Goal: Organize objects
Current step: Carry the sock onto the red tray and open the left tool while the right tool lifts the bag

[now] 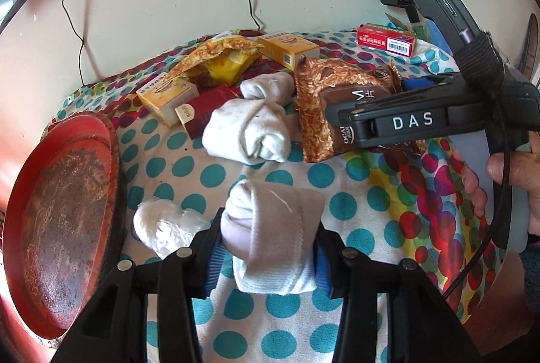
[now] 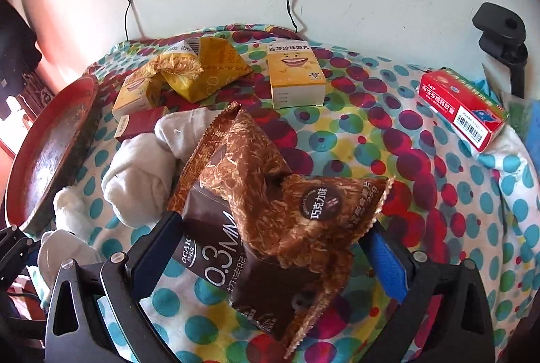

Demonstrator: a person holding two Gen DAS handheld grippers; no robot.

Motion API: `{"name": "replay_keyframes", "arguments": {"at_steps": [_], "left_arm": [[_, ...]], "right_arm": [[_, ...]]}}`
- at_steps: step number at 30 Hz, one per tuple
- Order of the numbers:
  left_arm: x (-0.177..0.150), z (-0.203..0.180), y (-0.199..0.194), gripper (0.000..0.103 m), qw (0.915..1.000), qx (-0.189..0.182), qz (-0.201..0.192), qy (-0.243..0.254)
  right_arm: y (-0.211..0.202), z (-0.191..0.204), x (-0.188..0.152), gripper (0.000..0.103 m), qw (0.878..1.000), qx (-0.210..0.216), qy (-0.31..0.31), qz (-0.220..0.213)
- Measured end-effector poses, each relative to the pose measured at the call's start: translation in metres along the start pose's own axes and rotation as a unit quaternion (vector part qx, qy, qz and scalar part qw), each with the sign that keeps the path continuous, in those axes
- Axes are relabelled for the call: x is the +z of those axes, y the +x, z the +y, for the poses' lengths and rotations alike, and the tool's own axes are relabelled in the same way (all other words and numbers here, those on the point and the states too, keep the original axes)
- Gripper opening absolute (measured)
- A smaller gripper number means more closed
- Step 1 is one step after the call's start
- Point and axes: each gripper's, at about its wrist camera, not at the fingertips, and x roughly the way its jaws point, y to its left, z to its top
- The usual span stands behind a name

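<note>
Your left hand-held gripper [image 1: 270, 256] is clenched on a rolled white sock [image 1: 275, 238] at the frame's bottom centre. Your right hand-held gripper [image 2: 270, 248] stands released around the brown snack packet [image 2: 270, 228]. The red tray [image 1: 64, 228] at left holds nothing, so boxes, packets and socks all remain unsorted.

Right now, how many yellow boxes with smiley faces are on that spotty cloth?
2. One yellow box lies beside the red tray; the other yellow box sits near the wall. More may be hidden.
</note>
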Motion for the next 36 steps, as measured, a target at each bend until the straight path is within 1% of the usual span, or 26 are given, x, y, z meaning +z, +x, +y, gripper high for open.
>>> {"name": "replay_keyframes", "arguments": {"at_steps": [2,4,5,7,11,13,16,19,25,32,36], "left_arm": [[0.0,0.002,0.0,0.045,1.0,-0.004,0.001,-0.004],[0.001,0.002,0.0,0.045,1.0,0.0,0.001,-0.005],[0.001,0.001,0.0,0.045,1.0,-0.004,0.002,-0.002],[0.001,0.0,-0.001,0.045,1.0,0.0,0.0,0.0],[0.002,-0.001,-0.001,0.045,1.0,-0.001,0.0,0.001],[0.002,-0.002,-0.003,0.045,1.0,-0.002,0.0,0.002],[0.002,-0.003,-0.007,0.045,1.0,0.0,-0.004,0.002],[0.004,-0.001,-0.013,0.045,0.9999,0.002,-0.01,0.001],[0.007,0.006,-0.025,0.045,0.9997,0.01,-0.021,0.001],[0.01,0.025,-0.038,0.045,0.9995,0.017,-0.026,-0.012],[0.01,0.038,-0.045,0.045,0.9988,0.031,-0.034,-0.015]], "right_arm": [[0.0,0.001,0.0,0.097,1.0,0.001,0.002,-0.004],[-0.001,0.002,-0.001,0.09,1.0,0.005,0.003,-0.009],[-0.002,0.002,-0.001,0.088,1.0,0.01,0.004,-0.011],[-0.004,0.001,-0.002,0.08,1.0,0.014,0.006,-0.015],[-0.01,-0.001,-0.002,0.07,1.0,0.014,0.007,-0.024],[-0.014,-0.002,-0.001,0.063,0.999,0.014,0.006,-0.03],[-0.019,-0.005,-0.002,0.058,0.999,0.018,0.01,-0.035],[-0.024,-0.005,-0.003,0.055,0.999,0.017,0.011,-0.04],[-0.031,-0.002,-0.006,0.052,0.999,0.008,0.008,-0.044],[-0.042,0.0,-0.008,0.052,0.999,-0.008,0.005,-0.054],[-0.045,-0.002,-0.011,0.052,0.998,-0.014,0.008,-0.053]]}}
